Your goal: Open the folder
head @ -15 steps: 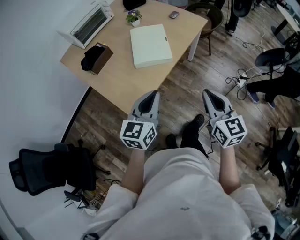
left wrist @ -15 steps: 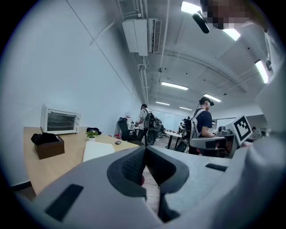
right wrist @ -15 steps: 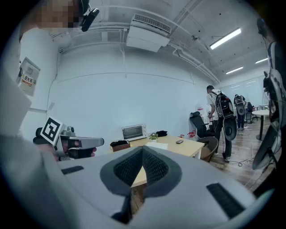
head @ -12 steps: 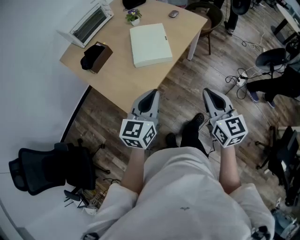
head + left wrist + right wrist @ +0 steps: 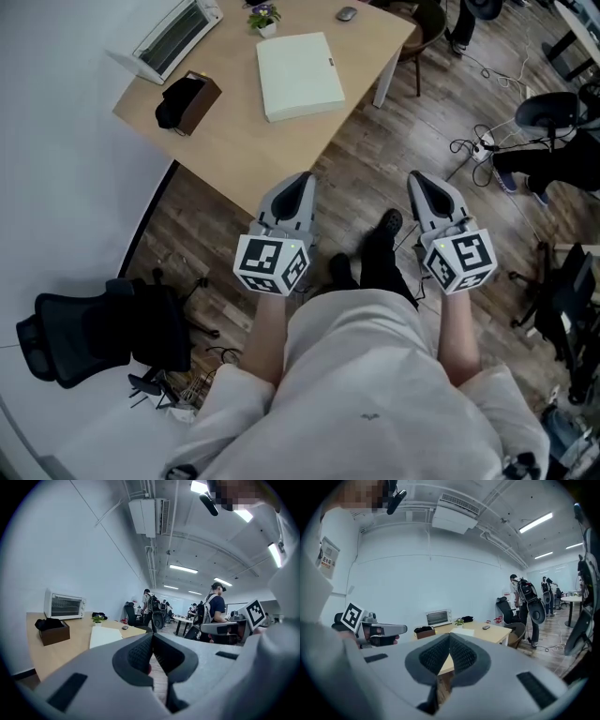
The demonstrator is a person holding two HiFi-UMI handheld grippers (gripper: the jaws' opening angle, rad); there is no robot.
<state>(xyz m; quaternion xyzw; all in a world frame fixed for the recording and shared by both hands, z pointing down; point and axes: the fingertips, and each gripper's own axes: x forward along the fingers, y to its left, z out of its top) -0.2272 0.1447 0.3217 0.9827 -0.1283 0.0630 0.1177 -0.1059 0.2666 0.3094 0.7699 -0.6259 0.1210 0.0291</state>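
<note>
Head view — folder (image 5: 300, 75) beyond left gripper (image 5: 302, 180)

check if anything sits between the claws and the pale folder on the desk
Nothing visible does. Only bare light wooden table and wood-plank floor lie between the flat cream rectangular folder and the shut left claw and right claw.
</note>
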